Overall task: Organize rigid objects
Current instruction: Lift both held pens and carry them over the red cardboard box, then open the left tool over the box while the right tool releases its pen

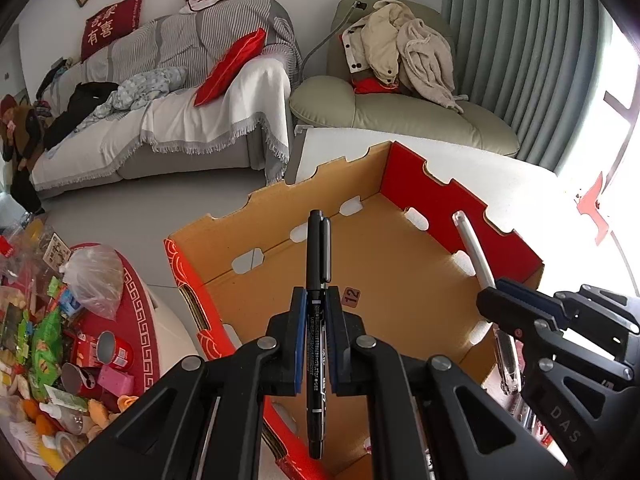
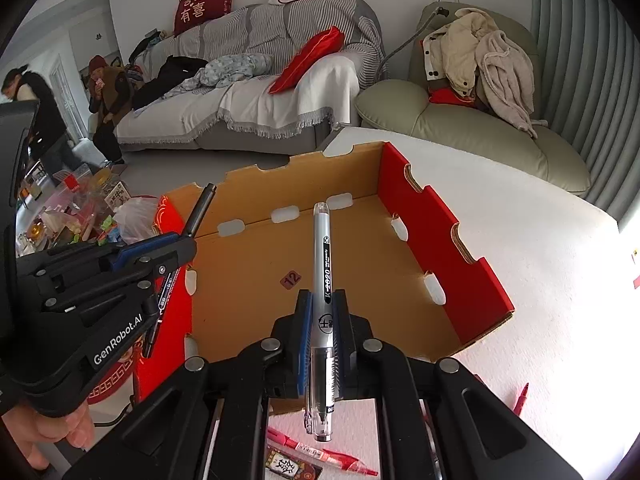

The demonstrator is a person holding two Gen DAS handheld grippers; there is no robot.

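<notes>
We hold our left gripper (image 1: 316, 336) clamped on a black marker pen with a printed label (image 1: 317, 312), which points forward above the open red-and-tan cardboard box (image 1: 432, 264). Our right gripper (image 2: 323, 340) is closed around a silver gel pen with a clear tip (image 2: 325, 304), likewise raised over the box, whose brown floor carries a small "12" sticker (image 2: 291, 279). The box sits on a white table (image 2: 540, 280), where a pink pen (image 2: 320, 450) lies near the edge beneath our right gripper.
</notes>
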